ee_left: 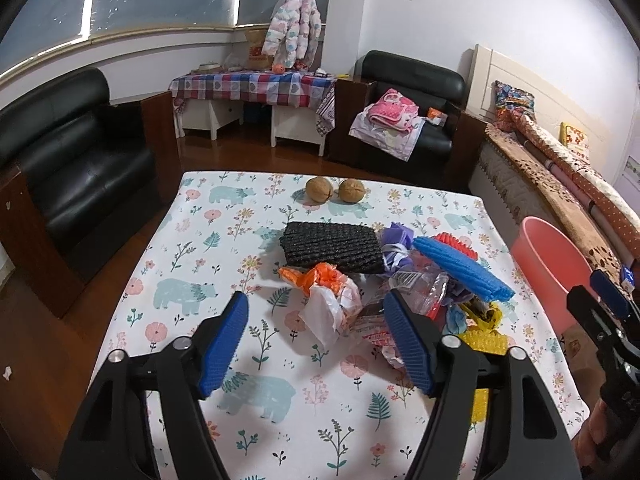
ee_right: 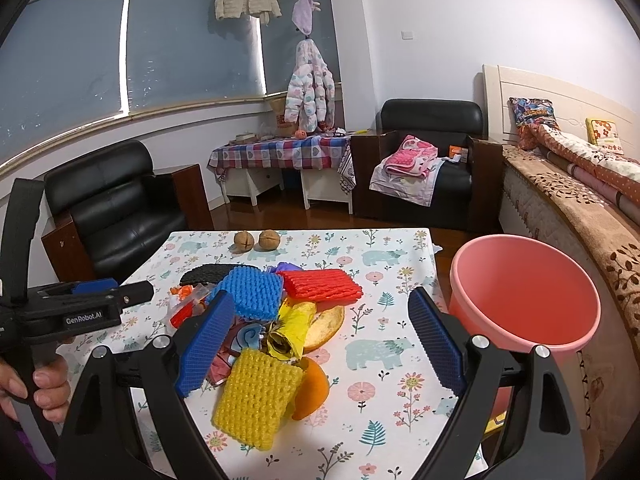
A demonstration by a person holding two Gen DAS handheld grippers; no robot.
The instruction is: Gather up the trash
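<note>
A pile of trash lies on the floral tablecloth (ee_left: 192,264): a black foam net (ee_left: 332,246), a blue foam net (ee_left: 460,266), a red foam net (ee_right: 324,286), a yellow foam net (ee_right: 256,396), orange peel (ee_right: 314,394) and crumpled wrappers. My left gripper (ee_left: 316,300) is open just above the cloth, with an orange and white plastic bag (ee_left: 332,308) between its blue pads, which do not press on it. My right gripper (ee_right: 322,298) is open over the near side of the pile and holds nothing. The pink bin (ee_right: 524,300) stands at the table's right edge.
Two walnuts (ee_left: 335,190) sit at the table's far edge. Black armchairs (ee_left: 72,160) stand to the left and at the back, a bed (ee_right: 580,184) runs along the right wall, and a checked side table (ee_left: 256,84) stands under the window. A person's hand (ee_right: 44,384) holds the left gripper's handle.
</note>
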